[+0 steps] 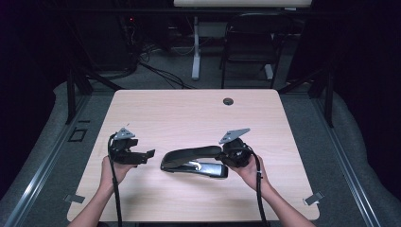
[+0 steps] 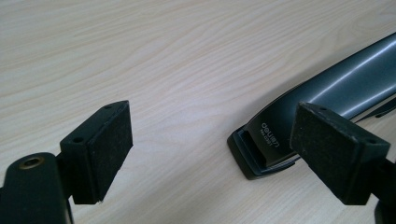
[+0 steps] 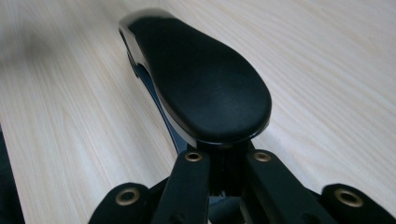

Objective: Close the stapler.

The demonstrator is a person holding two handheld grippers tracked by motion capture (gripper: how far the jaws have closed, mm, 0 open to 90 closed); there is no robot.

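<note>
We see a large black stapler (image 1: 194, 161) lying on the near half of the pale wooden table (image 1: 189, 113), its long axis running left to right, with a shiny metal strip along its lower body. Our right gripper (image 1: 222, 153) meets the stapler's right end; in the right gripper view the jaws are drawn together beneath the broad rounded end of the stapler's top arm (image 3: 201, 79), and we cannot tell whether they actually pinch it or only rest under it. Our left gripper (image 1: 150, 155) sits just to the left of the stapler, apart from it, with its jaws spread wide and nothing between them. In the left gripper view the two black pads (image 2: 105, 149) frame bare tabletop, and the stapler's near tip (image 2: 266, 149), which bears small white lettering, lies beyond the right-hand pad without touching it. Nothing lies on the table between the left gripper and the stapler. A small round dark grommet (image 1: 228, 101) sits near the table's far edge, well apart from the work. Beyond the table stand a dark chair (image 1: 250, 42) and a white table leg (image 1: 195, 47), with cables on the floor.
</note>
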